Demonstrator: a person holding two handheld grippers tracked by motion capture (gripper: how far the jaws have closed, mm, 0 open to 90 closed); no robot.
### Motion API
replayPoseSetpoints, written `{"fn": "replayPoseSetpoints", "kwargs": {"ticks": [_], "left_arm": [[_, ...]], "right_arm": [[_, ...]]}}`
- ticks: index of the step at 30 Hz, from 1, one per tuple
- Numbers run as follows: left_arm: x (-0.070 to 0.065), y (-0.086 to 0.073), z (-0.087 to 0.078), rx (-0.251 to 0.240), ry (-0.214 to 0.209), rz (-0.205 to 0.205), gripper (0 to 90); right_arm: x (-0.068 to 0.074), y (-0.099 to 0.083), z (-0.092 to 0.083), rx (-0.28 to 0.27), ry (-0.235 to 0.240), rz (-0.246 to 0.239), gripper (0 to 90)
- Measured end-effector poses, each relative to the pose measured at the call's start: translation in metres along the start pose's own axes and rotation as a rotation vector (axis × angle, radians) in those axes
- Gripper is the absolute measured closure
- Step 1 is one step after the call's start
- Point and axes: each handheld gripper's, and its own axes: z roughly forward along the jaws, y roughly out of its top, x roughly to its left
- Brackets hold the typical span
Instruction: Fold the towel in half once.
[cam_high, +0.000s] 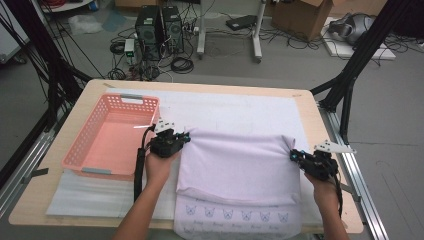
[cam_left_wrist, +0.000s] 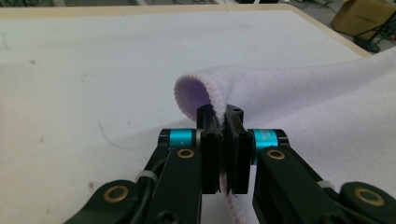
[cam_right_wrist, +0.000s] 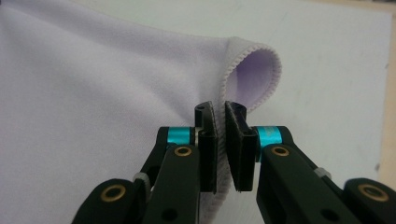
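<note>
Lilac towel (cam_high: 235, 165), printed border at near edge, writing unreadable. Its far corners are clamped by left gripper (cam_high: 186, 136) and right gripper (cam_high: 293, 156). White-covered table (cam_high: 240, 107); pink basket (cam_high: 112, 135) at left.

The high view looks forward and down over the whole surface (cam_high: 310, 120). Each gripper view sits close behind its jaws, sharing the lilac cloth (cam_high: 235, 165), probably opposite corners.

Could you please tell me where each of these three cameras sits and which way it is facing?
High view: above the person's side, looking forward and down on the table; both forearms, left gripper and right gripper show.
Left gripper view: rides on the left gripper, looking along its jaws, shut on the lilac cloth.
Right gripper view: rides on the right gripper, jaws shut on another corner of it.
Shared: all three show the cloth and the white mat.
</note>
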Motion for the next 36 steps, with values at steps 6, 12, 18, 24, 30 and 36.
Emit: {"fn": "replayPoseSetpoints", "kwargs": {"ticks": [6,12,18,24,30,36], "left_arm": [[0.009,0.020,0.015,-0.011,0.021,0.010,85.8],[0.018,0.020,0.025,-0.028,0.027,-0.011,85.7],[0.026,0.017,0.033,-0.045,0.031,-0.037,85.7],[0.027,0.010,0.039,0.007,0.026,-0.028,81.6],[0.019,-0.001,0.030,0.020,0.005,-0.024,52.7],[0.006,-0.014,0.018,0.001,-0.030,0.007,48.0]], "right_arm": [[-0.011,0.023,0.019,-0.027,-0.034,-0.007,83.8],[-0.018,0.033,0.036,-0.002,-0.057,0.000,83.7],[-0.021,0.043,0.048,-0.004,-0.076,-0.001,83.7],[-0.023,0.042,0.062,0.026,-0.101,0.023,81.0],[-0.025,0.035,0.065,0.056,-0.094,0.099,59.6],[-0.021,0.028,0.052,0.054,-0.061,0.111,54.1]]}}
